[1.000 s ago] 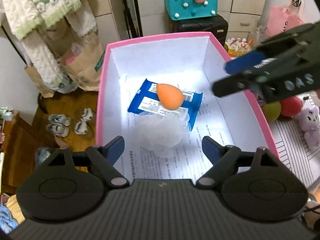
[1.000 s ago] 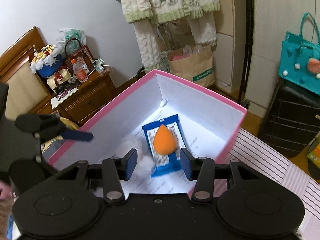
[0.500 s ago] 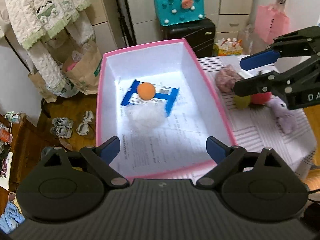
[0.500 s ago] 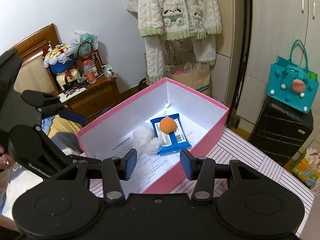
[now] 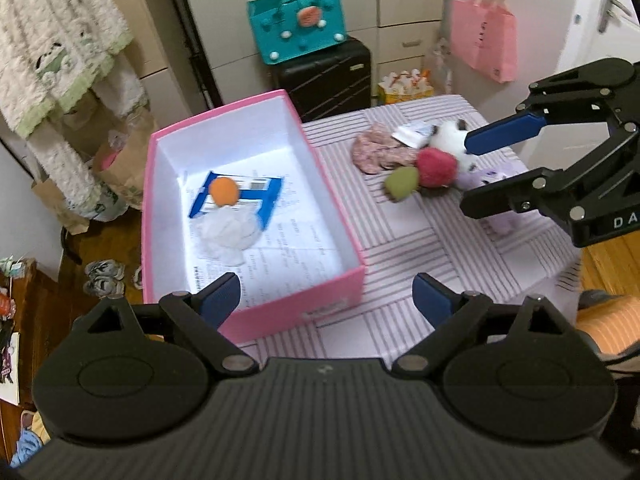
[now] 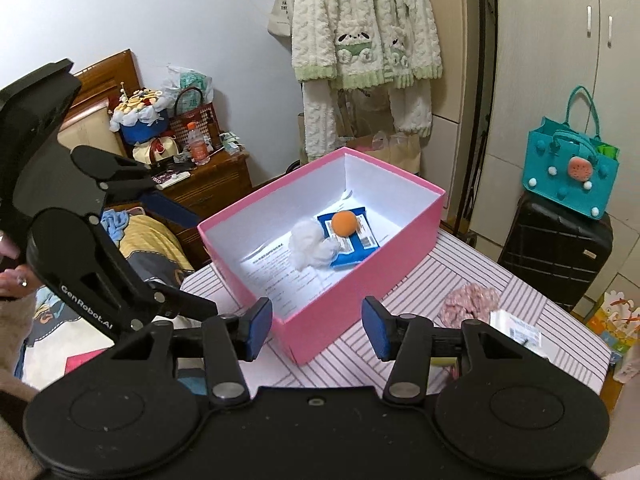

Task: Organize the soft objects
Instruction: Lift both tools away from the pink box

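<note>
A pink box [image 5: 296, 312] stands on the striped table and holds an orange sponge [image 5: 224, 191], a blue packet [image 5: 268, 196] and a white mesh puff [image 5: 230, 232]. My left gripper [image 5: 326, 294] hovers open and empty above the box's near wall. To the right lie a pink scrunchie [image 5: 376, 152], a green ball [image 5: 402, 182], a red ball [image 5: 436, 168], a white plush [image 5: 450, 136] and a purple plush [image 5: 480, 178]. My right gripper [image 5: 470, 176] hangs over these toys, jaws opening with nothing between them. From the right wrist, the right gripper [image 6: 317, 322] frames the box [image 6: 360, 296] and sponge [image 6: 344, 223].
A black suitcase [image 5: 324, 80] with a teal bag [image 5: 296, 24] stands behind the table. A pink bag [image 5: 482, 44] hangs at the far right. Fluffy garments [image 6: 360, 28], a paper bag [image 5: 124, 160] and a wooden nightstand [image 6: 208, 188] are left of the box.
Both grippers have drawn back and upward from inside the box. The pile of soft toys on the table has come into the left wrist view. The right jaws stand slightly wider.
</note>
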### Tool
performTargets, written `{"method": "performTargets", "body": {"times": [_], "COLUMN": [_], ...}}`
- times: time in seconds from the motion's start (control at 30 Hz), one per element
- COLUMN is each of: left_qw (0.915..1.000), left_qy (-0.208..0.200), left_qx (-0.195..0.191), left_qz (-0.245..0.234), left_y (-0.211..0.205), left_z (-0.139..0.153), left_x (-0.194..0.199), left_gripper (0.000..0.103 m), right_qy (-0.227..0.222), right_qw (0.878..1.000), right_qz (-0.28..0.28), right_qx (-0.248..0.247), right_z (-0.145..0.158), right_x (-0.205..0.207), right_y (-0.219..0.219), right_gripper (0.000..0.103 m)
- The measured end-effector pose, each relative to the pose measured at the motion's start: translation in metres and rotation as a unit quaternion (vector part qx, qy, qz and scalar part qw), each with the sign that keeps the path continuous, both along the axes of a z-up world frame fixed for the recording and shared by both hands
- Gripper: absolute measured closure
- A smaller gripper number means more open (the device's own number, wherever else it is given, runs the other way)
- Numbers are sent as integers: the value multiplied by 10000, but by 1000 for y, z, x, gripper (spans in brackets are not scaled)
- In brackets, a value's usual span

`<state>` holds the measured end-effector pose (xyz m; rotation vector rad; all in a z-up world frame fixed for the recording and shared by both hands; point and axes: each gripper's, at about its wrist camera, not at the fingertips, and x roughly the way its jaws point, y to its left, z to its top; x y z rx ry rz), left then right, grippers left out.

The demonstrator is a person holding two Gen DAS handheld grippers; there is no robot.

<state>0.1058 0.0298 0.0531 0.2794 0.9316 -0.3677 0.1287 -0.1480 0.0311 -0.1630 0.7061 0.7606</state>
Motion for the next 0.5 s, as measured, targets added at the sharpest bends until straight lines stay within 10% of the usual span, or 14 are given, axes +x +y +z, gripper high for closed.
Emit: {"method": "performTargets", "body": {"times": [0.5], "left_qw": [9956], "left_qy": [-6], "left_qx": [240], "left_qz": [-903], "left_y": [-54], "left_z": [-10], "left_x": [-35], "left_gripper": [9], "right_qy": [51], "right_qw": [9993], "right_qz": [-356], "right_qx": [59], "right_z": [-21], "right_x": [-53], "right_y": [-58], "right_gripper": [37]}}
